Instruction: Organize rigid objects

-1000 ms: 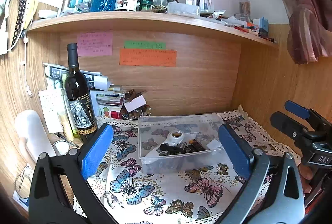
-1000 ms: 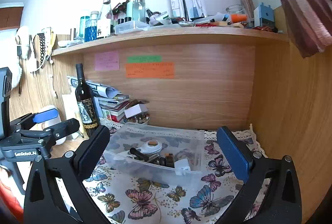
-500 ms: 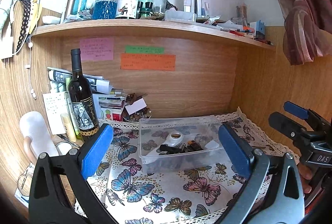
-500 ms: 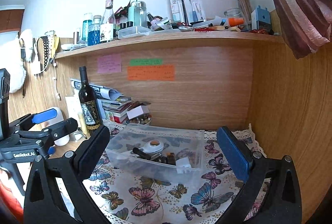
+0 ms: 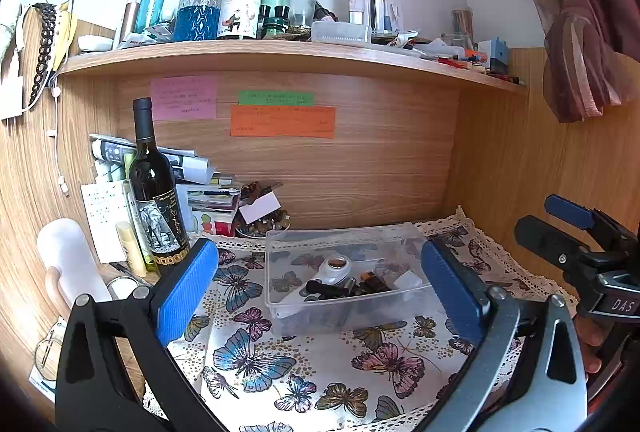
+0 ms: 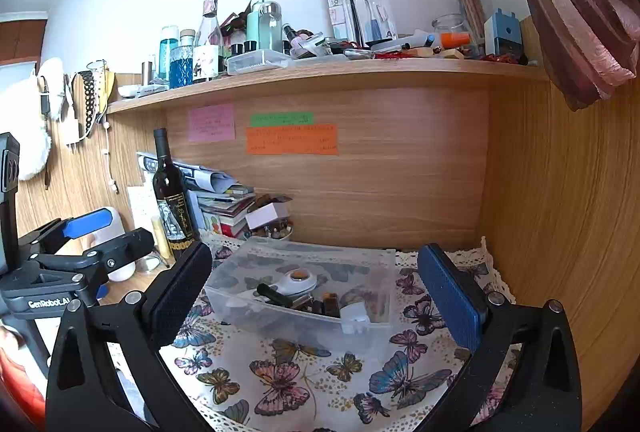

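One bin: clear plastic bin [image 5: 344, 272] stands on the butterfly-print cloth [image 5: 304, 364], in the middle of the desk nook, ahead of both grippers.
Bin contents: a white oval gadget [image 5: 335, 268] with a brown round centre, dark small cylinders [image 5: 326, 289] and a white block [image 6: 356, 314], all lying loose on the bottom.
Left gripper: left gripper [image 5: 316, 292] has its blue pads spread wide, nothing between them; held back from the bin, above the cloth's near part.
Right gripper: right gripper [image 6: 316, 296] likewise spread and holding nothing, also short of the bin.
Surface: cloth with a lace edge covers the desk top; bare wood shows at the left.
Left of bin: dark wine bottle [image 5: 154, 188] upright, a white cylinder [image 5: 68, 264] beside it, stacked papers and books [image 5: 200, 188] behind.
Room: wooden back panel carries pink [image 5: 184, 98], green [image 5: 276, 98] and orange [image 5: 282, 122] notes.
Shelf: wooden shelf [image 5: 280, 54] above, crowded with bottles and small clutter.
Right side: wooden wall, with a gathered reddish curtain [image 5: 580, 44] above.
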`<state>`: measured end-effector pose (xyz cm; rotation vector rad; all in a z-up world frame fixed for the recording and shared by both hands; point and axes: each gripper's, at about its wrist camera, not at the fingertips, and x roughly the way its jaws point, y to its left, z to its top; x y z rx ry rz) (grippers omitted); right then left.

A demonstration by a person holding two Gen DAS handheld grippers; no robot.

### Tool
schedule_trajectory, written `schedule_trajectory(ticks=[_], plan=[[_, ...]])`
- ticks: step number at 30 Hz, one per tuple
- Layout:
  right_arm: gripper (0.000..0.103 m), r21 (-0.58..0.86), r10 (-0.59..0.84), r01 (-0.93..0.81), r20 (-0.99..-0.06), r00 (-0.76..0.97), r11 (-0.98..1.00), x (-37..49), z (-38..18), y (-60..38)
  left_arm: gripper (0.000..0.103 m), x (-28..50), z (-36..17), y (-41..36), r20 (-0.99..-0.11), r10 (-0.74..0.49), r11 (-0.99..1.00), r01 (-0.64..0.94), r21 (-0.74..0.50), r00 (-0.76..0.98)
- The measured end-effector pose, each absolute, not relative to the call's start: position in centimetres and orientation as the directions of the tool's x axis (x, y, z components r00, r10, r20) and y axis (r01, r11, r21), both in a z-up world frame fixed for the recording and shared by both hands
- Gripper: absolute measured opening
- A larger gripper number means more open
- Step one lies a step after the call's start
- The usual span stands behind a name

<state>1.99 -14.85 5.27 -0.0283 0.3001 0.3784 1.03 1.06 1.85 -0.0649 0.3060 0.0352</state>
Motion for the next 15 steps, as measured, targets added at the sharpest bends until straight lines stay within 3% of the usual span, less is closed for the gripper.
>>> schedule_trajectory(ticks=[15], plan=[[0.103, 0.029, 0.357, -0.365, -0.299, 0.885, 0.930, 2.02, 5.26, -14.73, 0.103, 1.71, 1.81, 1.15, -0.309, 0.006, 0.998, -0.024, -0.057, 0.951]])
